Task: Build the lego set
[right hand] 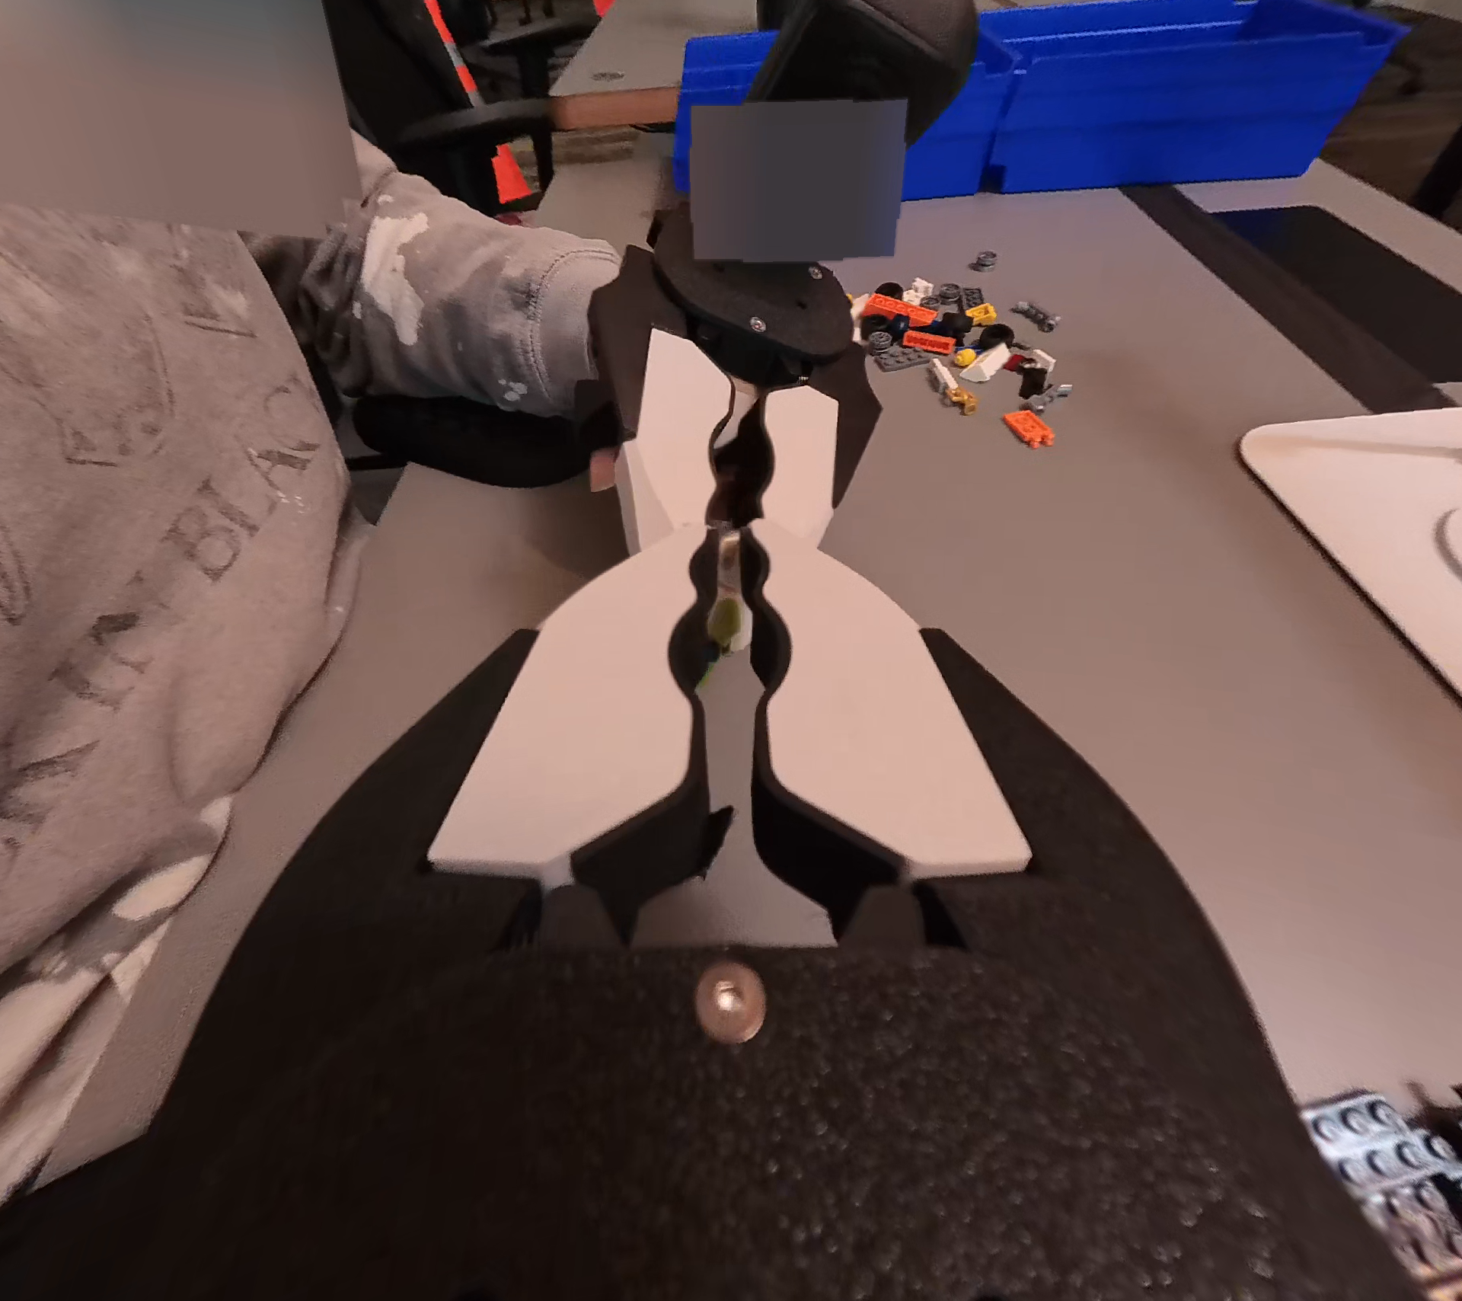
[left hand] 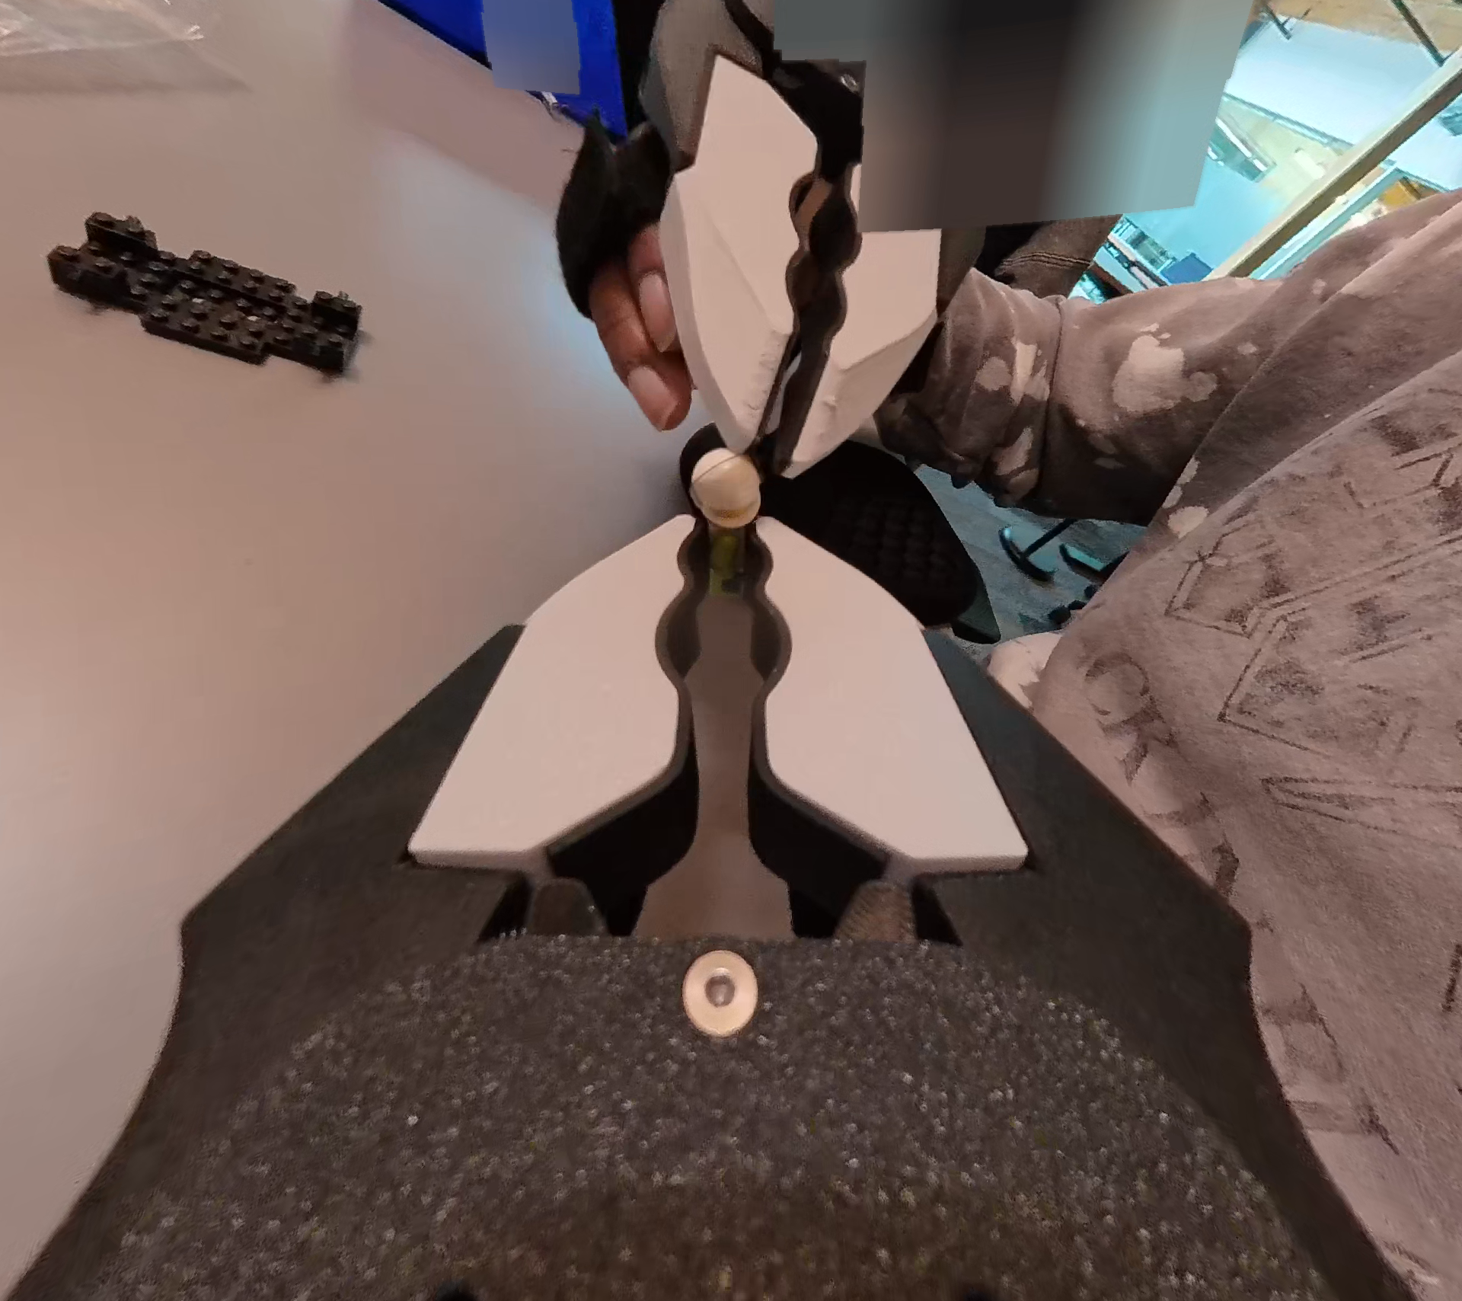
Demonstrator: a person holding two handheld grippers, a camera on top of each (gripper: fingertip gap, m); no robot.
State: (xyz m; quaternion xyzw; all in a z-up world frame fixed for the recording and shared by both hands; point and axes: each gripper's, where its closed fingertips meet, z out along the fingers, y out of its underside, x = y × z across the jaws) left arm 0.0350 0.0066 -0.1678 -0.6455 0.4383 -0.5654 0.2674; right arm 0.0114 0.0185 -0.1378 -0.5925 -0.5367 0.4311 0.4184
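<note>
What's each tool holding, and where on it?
Both tools pinch one minifigure: left tool on its green body, right tool at its cream head.

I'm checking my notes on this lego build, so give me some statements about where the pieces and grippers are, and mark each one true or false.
1. The left gripper is shut on a small figure piece with a cream rounded top. True.
2. The black studded chassis is held in the right gripper. False: it lies on the table, away from both grippers.
3. The two grippers meet tip to tip. True.
4. The loose bricks sit inside the blue bins. False: they lie in a heap on the table in front of the bins.
5. The right gripper is wide open. False: its fingers are closed on a small piece.
</note>
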